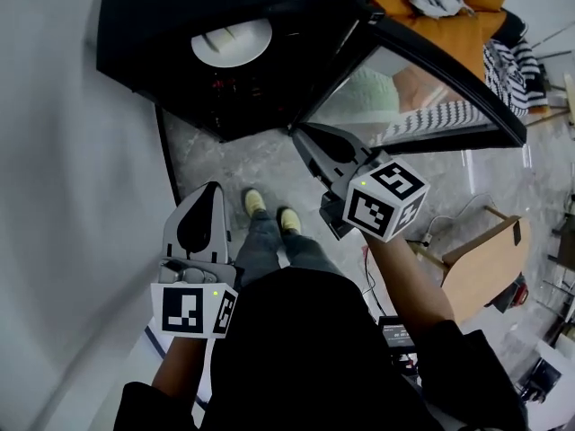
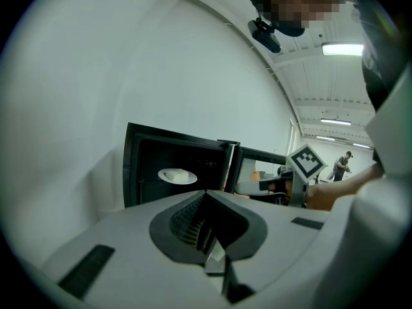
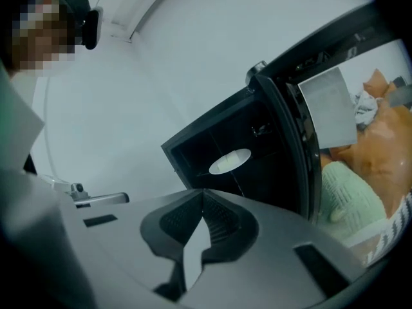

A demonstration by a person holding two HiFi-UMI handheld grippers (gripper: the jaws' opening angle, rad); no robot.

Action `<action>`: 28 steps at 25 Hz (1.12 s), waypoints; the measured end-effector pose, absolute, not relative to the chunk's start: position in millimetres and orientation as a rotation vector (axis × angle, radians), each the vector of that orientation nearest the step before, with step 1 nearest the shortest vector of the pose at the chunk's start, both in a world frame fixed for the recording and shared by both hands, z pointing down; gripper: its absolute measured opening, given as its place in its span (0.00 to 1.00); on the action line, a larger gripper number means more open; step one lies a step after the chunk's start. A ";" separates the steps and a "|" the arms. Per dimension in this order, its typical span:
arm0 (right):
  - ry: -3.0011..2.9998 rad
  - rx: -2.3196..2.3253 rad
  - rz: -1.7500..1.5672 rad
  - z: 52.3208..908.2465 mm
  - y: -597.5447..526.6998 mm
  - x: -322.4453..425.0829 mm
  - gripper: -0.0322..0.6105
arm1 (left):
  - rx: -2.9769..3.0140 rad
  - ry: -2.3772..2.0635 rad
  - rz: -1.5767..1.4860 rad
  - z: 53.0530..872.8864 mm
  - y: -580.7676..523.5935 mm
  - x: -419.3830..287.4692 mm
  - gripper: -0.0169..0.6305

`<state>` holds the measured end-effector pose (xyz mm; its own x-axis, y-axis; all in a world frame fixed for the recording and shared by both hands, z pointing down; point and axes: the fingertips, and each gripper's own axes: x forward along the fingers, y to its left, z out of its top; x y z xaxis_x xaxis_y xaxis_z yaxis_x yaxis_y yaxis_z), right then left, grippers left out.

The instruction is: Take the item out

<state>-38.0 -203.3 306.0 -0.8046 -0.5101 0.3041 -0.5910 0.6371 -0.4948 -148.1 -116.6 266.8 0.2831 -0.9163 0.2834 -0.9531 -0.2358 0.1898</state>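
Note:
A black oven (image 1: 180, 34) stands open in front of me. Inside it a white plate (image 1: 232, 42) carries a pale block-shaped item (image 1: 225, 36). My left gripper (image 1: 213, 188) hangs low and well short of the oven, jaws shut and empty. My right gripper (image 1: 298, 134) is shut too, holding nothing, with its tip just below the oven's front edge near the door hinge. In the left gripper view the plate (image 2: 177, 176) lies ahead beyond the shut left gripper (image 2: 206, 194). The right gripper view shows the plate (image 3: 230, 161) above the shut right gripper (image 3: 203, 194).
The glass oven door (image 1: 422, 74) swings out to the right, also the door (image 3: 302, 134). A white wall (image 1: 54, 196) fills the left. Orange cushions and clothes (image 1: 440, 12) lie behind the door. A wooden stool (image 1: 485, 254) stands at right. My shoes (image 1: 269, 212) are on the marble floor.

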 end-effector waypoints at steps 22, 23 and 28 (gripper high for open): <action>-2.740 0.872 1.428 340.6 -263.8 -57.5 0.18 | 2.144 -1.609 0.134 356.6 -153.1 -156.9 0.04; -2.745 0.866 1.443 339.6 -266.9 -58.3 0.18 | 2.140 -1.605 0.135 359.0 -155.2 -155.3 0.04; -2.746 0.867 1.469 333.5 -267.7 -60.2 0.20 | 2.164 -1.585 0.149 357.4 -154.8 -147.7 0.04</action>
